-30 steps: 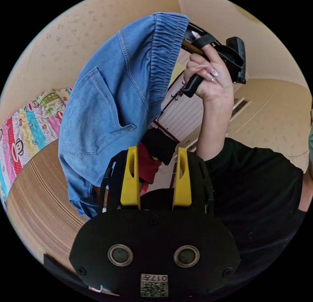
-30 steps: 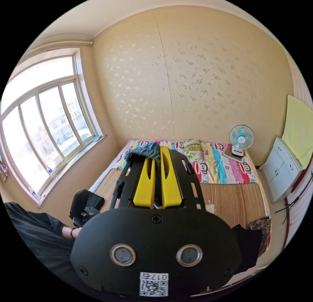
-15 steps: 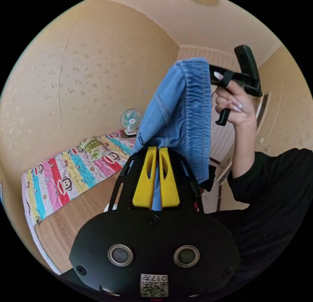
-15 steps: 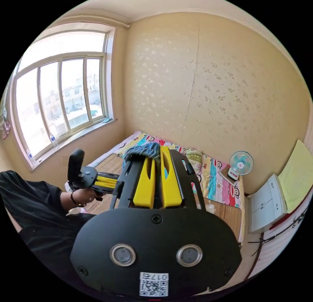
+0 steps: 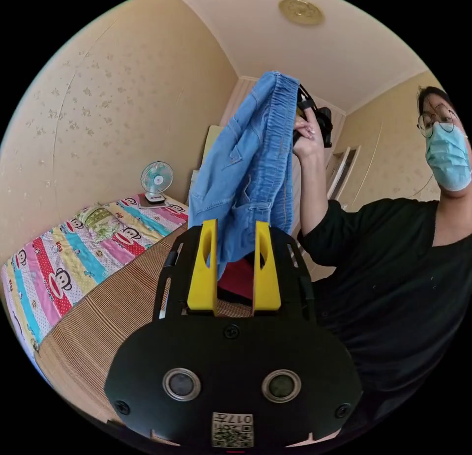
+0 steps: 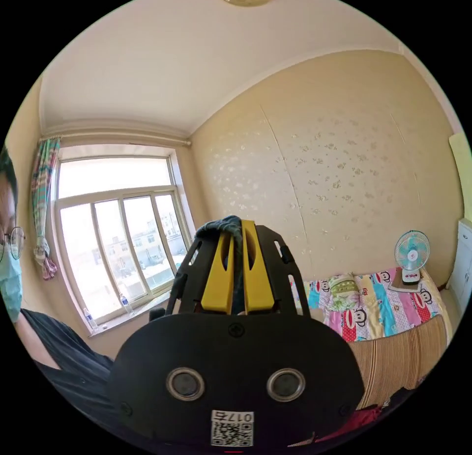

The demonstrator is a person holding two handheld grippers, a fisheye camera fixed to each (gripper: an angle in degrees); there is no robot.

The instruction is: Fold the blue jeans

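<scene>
The blue jeans hang in the air by their elastic waistband, bunched and dangling over the bed. A raised hand holds my right gripper up high at that waistband. In the right gripper view, the right gripper is shut, with a fold of denim pinched between its yellow jaws. My left gripper is open just below the garment. The lower end of the jeans hangs level with its jaw tips, and neither jaw presses on the cloth.
Beneath lies a bed with a woven straw mat and a colourful cartoon sheet. A small fan stands at its far end. Red cloth lies behind the jaws. A person in a black shirt stands close on the right. A window is on one wall.
The left gripper, open a second ago, was shut on the jeans' lower part half a second ago and is open again. The right gripper has lifted the waistband and tilted upward.
</scene>
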